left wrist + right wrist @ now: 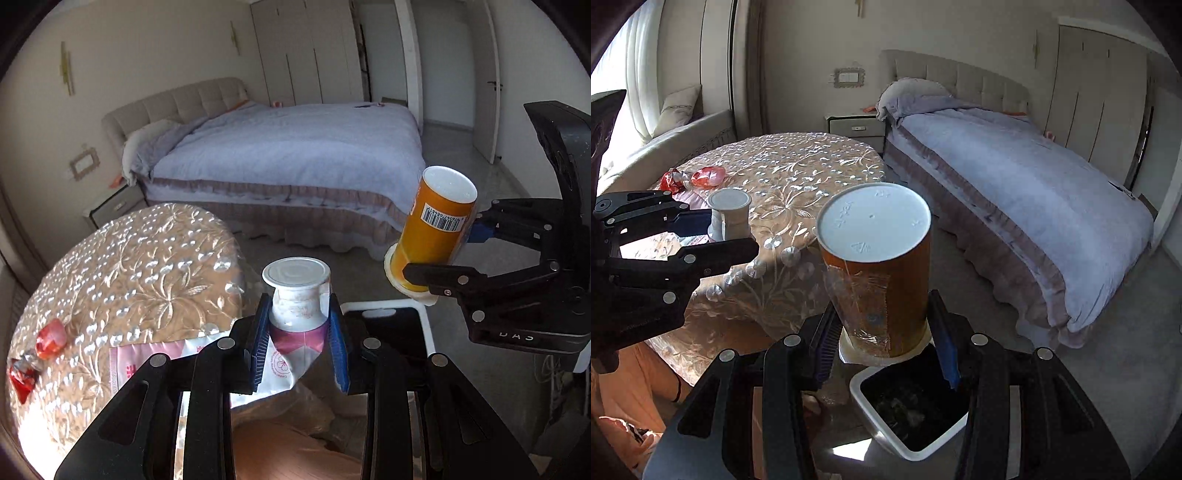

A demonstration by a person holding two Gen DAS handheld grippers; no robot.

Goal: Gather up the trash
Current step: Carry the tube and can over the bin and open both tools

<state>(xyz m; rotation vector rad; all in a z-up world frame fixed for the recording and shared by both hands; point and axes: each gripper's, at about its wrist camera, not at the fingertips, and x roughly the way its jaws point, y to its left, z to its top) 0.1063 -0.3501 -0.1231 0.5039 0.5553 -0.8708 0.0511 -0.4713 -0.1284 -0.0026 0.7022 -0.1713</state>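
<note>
My left gripper [298,332] is shut on a small white and pink yogurt bottle [295,299], held upside down beside the round table's edge; it also shows in the right wrist view [729,214]. My right gripper [882,343] is shut on an orange cup [879,266], upside down with its white base up, held over the bin [871,417]. The cup also shows in the left wrist view [432,229], above the bin [424,325]. Red wrappers [50,338] and a pink sachet [147,358] lie on the table.
The round table [798,173] has a gold embroidered cloth. A bed [1015,177] with a lilac cover stands behind, a nightstand [855,127] by its head. A sofa [665,129] is at the window. The white-rimmed bin stands on the floor beside the table.
</note>
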